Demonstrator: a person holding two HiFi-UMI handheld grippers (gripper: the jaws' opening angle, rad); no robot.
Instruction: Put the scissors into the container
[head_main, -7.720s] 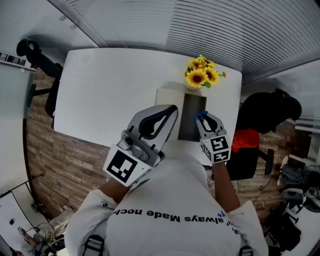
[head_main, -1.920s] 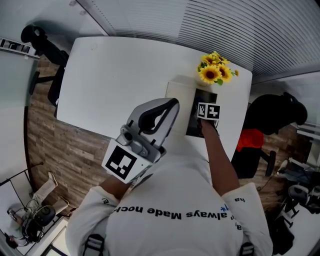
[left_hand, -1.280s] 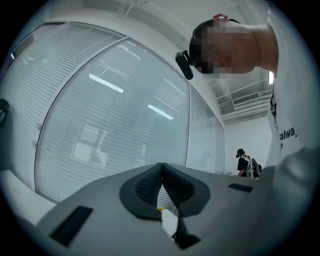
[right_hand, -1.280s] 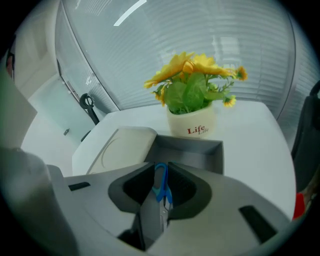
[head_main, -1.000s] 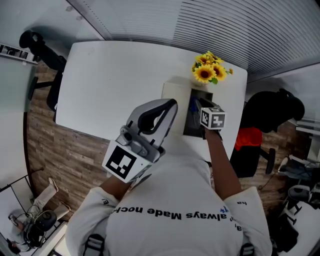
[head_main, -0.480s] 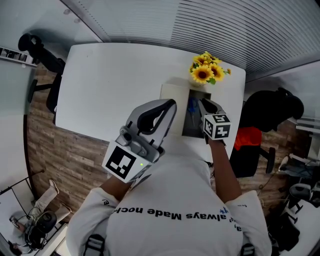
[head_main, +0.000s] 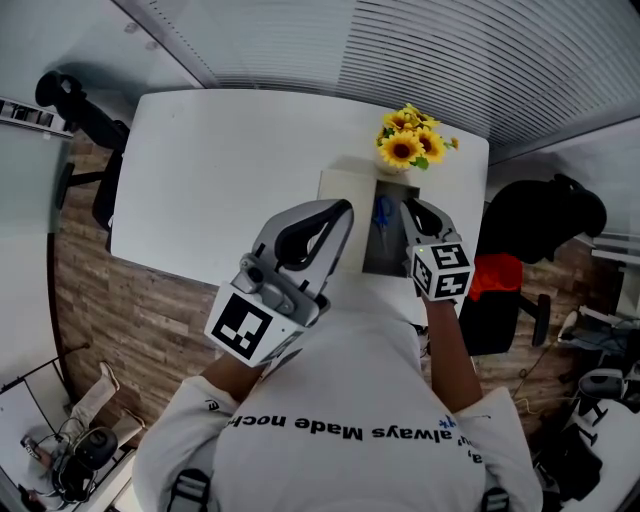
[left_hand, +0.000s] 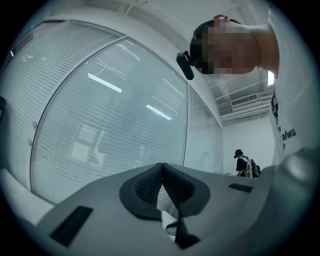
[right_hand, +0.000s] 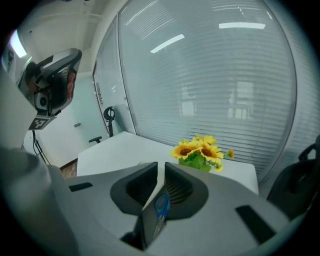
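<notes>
The left gripper (head_main: 343, 210) is held raised over the near edge of the white counter (head_main: 220, 170). In the left gripper view its jaws are seen pressed together at the tips with nothing between them (left_hand: 161, 167), and they are aimed up at the glass wall, not at the work.

Just to its right, a dark oblong container (head_main: 390, 262) is seen beside a pale box, in front of the sunflowers (head_main: 405, 148). The blue-handled scissors (head_main: 383, 212) are lying inside this container. Their long axis appears to run along the container's length, away from the person, with the handle loops toward the flowers.

At the right, the right gripper (head_main: 412, 207) is held over the container's right edge. Its jaws are closing, with a narrow gap left between them and nothing caught (right_hand: 161, 167). Through that gap the scissors (right_hand: 161, 205) are seen below and ahead, resting against the container's dark wall (right_hand: 145, 227).

The scissors are judged already placed. They lie just left of and beneath the right gripper, which is much the nearer of the two.
</notes>
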